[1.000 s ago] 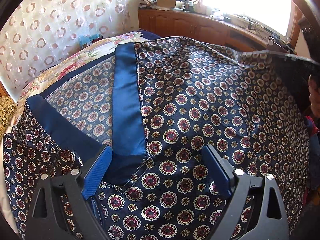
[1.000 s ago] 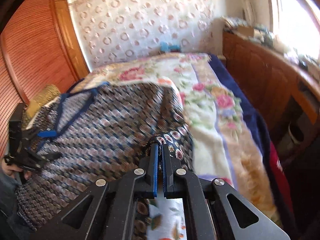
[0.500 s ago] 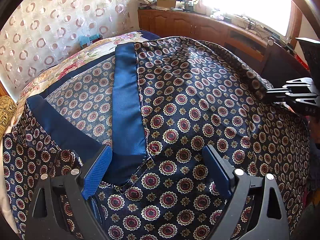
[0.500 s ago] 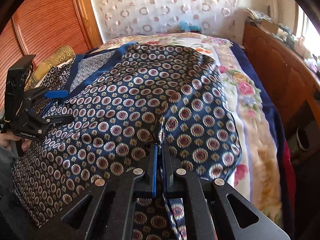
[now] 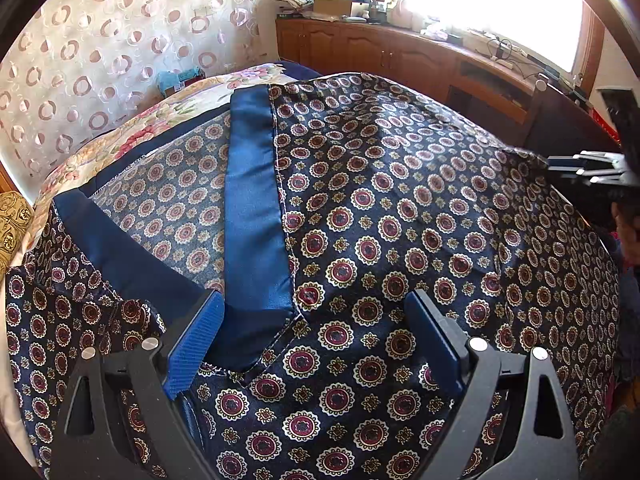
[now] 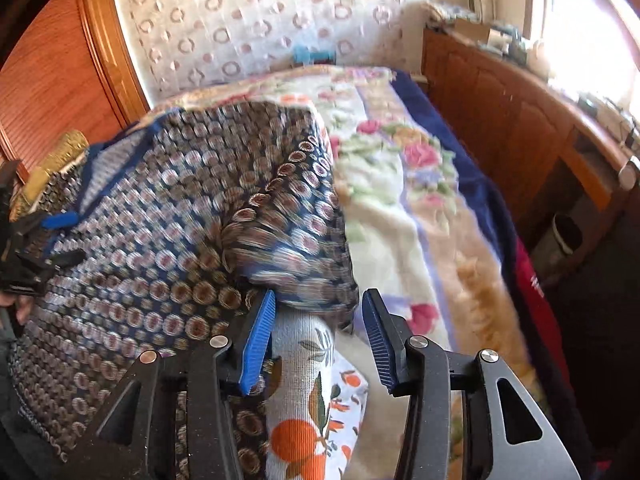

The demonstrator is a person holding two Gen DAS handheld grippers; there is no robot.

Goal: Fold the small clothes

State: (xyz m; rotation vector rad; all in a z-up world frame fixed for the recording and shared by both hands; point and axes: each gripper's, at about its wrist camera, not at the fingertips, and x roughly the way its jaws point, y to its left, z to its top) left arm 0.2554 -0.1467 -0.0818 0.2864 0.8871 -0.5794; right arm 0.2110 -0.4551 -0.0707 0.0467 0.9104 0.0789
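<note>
Lowered since the earlier frame, the right gripper point(image 6: 318, 334) has just been opening, releasing the shirt point(image 5: 400, 208), now spread across the frame's middle. The left gripper point(image 5: 316, 340) is held wide open above it.

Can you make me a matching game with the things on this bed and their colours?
Things:
1. shirt
2. collar band
3. blanket
4. cloth under the right hand-held gripper

Colours:
A. plain shiny blue
B. white with oranges
C. navy with red and cream medallions
D. cream with pink flowers

Pairs: 1-C, 2-A, 3-D, 4-B
</note>
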